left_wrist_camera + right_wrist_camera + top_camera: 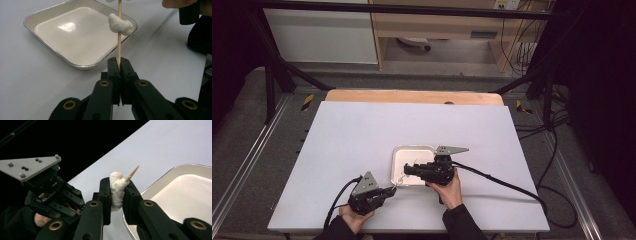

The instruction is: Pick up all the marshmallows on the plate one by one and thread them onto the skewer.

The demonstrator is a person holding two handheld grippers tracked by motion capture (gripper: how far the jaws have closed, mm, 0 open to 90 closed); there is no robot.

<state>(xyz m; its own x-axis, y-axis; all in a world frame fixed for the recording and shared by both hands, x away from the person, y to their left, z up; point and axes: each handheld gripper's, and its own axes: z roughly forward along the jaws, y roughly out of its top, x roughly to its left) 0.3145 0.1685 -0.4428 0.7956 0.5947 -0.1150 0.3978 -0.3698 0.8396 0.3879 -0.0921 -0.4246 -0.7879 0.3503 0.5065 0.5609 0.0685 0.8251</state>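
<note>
Two white lumps (120,23) sit on the wooden skewer (119,45) above the metal tray (82,65): left tongs (119,65) clamp its base, right tongs (117,192) squeeze the tip lump (117,191); advise sliding straight along the stick.

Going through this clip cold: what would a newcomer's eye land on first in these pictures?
Probably the thin wooden skewer, clamped at its base in the left gripper and carrying a white fluffy lump partway up. Next, the right gripper squeezes another white lump with the skewer's pointed tip poking through it. Both are held near the shallow white tray at the near middle of the pale table.
</note>
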